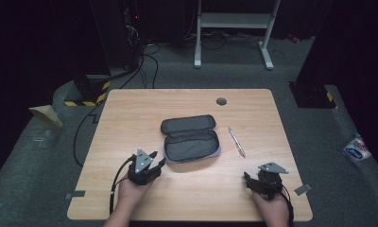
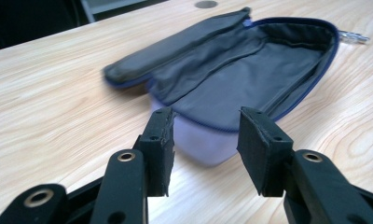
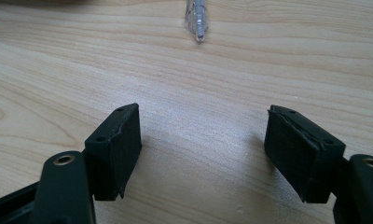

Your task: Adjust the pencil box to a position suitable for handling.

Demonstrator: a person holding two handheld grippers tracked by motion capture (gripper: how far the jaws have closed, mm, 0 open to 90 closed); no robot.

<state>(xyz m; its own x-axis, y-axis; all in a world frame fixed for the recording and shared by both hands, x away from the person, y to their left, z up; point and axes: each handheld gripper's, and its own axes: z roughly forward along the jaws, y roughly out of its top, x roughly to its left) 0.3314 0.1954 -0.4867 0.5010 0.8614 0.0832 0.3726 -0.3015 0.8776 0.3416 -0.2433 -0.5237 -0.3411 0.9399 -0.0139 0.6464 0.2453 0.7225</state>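
The open pencil case (image 1: pixel 191 139) lies mid-table, long axis crosswise. Just right of it the pen (image 1: pixel 236 142) points, seemingly, tip toward the person. The left gripper (image 1: pixel 154 160) nears the case, jaws apart; the right gripper (image 1: pixel 247 178) gapes wide.

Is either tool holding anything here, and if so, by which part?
Nothing is held. The left tool is open near the pencil case; the right tool is open short of the pen.

Wooden table (image 1: pixel 130 109), round grey grommet (image 1: pixel 221 101) near its far edge. Grey tape (image 1: pixel 76 194) at the near left corner, another tape piece (image 1: pixel 303 189) at the near right. Floor: carpet; black cables (image 1: pixel 147 61); white stand (image 1: pixel 234 21) beyond; white packet (image 1: pixel 356 148) right; yellow-black striped block (image 1: pixel 90 92) left.
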